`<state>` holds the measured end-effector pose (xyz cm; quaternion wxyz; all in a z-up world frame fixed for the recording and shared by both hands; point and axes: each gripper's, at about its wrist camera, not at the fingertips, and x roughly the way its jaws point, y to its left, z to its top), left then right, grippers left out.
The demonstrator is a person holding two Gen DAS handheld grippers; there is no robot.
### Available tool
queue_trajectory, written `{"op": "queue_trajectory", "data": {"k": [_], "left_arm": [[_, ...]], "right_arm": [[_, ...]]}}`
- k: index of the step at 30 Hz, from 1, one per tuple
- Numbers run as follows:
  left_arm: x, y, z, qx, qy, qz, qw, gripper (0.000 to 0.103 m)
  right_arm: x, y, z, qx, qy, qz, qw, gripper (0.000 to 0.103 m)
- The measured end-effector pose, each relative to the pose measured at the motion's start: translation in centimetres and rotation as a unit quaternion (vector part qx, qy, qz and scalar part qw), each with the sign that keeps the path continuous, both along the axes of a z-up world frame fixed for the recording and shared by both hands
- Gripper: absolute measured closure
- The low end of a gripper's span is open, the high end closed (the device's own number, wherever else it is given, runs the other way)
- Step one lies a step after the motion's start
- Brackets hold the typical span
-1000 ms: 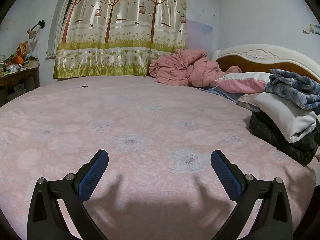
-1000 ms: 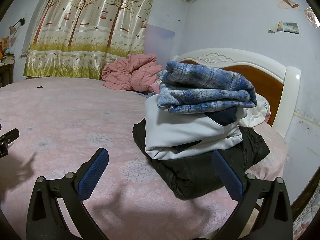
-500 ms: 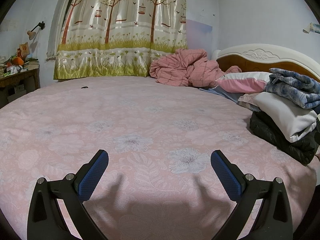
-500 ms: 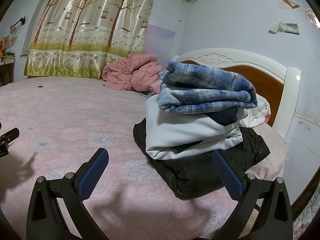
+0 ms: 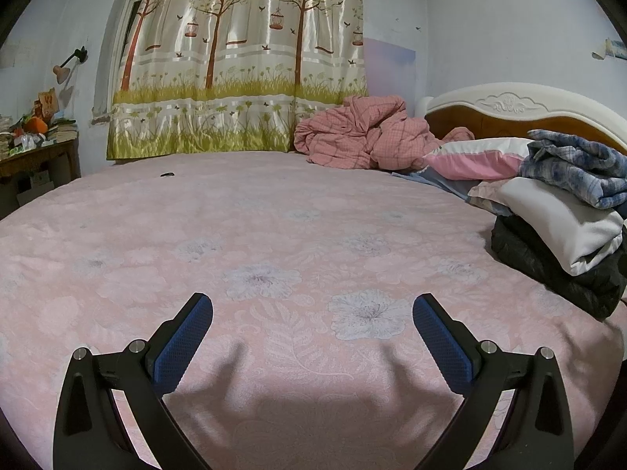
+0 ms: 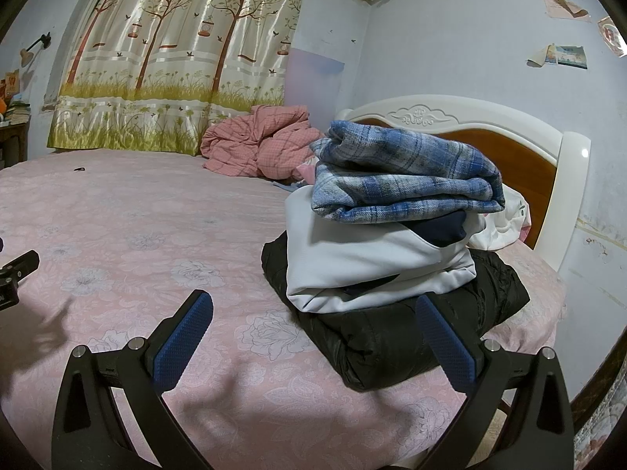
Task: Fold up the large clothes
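Pale blue walls [image 6: 450,51], tree-print curtain [image 5: 243,58], white headboard [image 6: 490,121], pink floral bed [image 5: 274,235].

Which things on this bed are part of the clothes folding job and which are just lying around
Part of the job:
- blue plaid garment, top of the pile
- white garment, middle
- black jacket, bottom
- left tool and right tool, both open and empty

Just lying about:
- crumpled pink quilt
- pink pillow
- small dark object

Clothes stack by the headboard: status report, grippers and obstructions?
Left gripper open, empty, over bare bedspread. Right gripper open, empty, facing stack: plaid shirt on white garment on black jacket. Nothing in the way.
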<state>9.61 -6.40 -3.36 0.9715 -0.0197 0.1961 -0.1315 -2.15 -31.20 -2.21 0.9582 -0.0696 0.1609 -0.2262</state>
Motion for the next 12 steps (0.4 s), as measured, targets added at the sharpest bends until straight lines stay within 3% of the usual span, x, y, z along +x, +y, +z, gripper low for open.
{"op": "queue_trajectory", "data": {"k": [12], "left_arm": [[-0.05, 0.02, 0.02, 0.0, 0.0, -0.001, 1.0, 0.0]], "right_arm": [[-0.05, 0.02, 0.01, 0.0, 0.0, -0.001, 1.0, 0.0]]}}
